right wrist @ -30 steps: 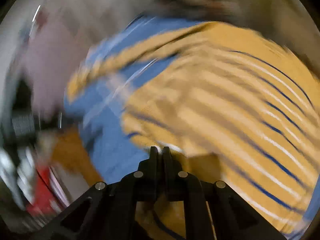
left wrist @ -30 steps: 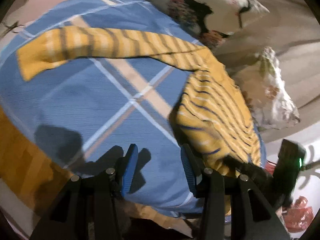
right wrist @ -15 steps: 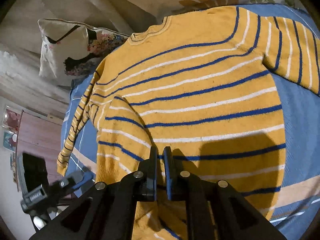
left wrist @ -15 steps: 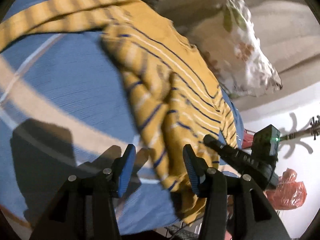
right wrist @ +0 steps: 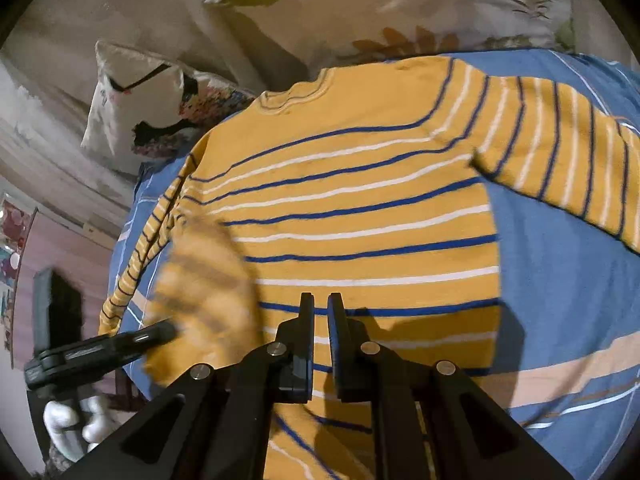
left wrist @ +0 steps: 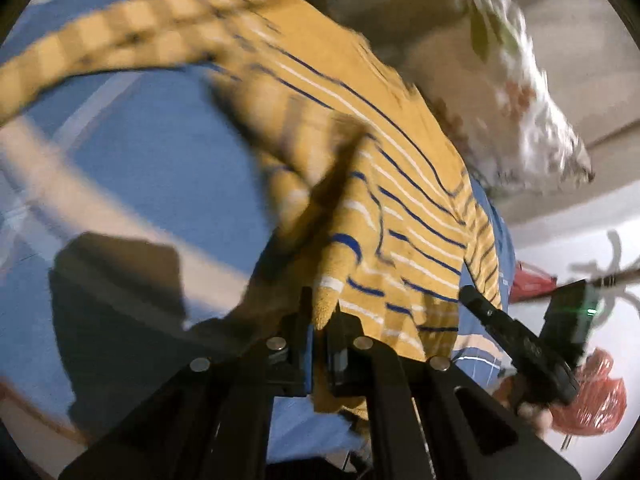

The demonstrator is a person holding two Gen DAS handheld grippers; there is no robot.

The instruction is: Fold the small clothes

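A yellow sweater (right wrist: pixel 360 208) with blue and white stripes lies spread on a blue plaid bed sheet (right wrist: pixel 560 288). In the left wrist view my left gripper (left wrist: pixel 318 320) is shut on the sweater's (left wrist: pixel 400 200) bottom edge, and the cloth rises from the sheet in a blurred fold. My right gripper (right wrist: pixel 318 312) hovers over the lower middle of the sweater with its jaws nearly together and no cloth between them. The left gripper also shows in the right wrist view (right wrist: pixel 104 348) at the sweater's left edge, holding a blurred lifted flap.
Floral pillows (right wrist: pixel 400 4) and a white printed pillow (right wrist: pixel 136 108) lie beyond the collar. A red plastic bag (left wrist: pixel 592 400) sits off the bed's edge at the right of the left wrist view. One sleeve (right wrist: pixel 568 152) stretches right, the other (left wrist: pixel 120 40) left.
My left gripper has closed on the sweater's bottom edge and lifted it. My right gripper has steadied over the sweater's lower middle, still shut.
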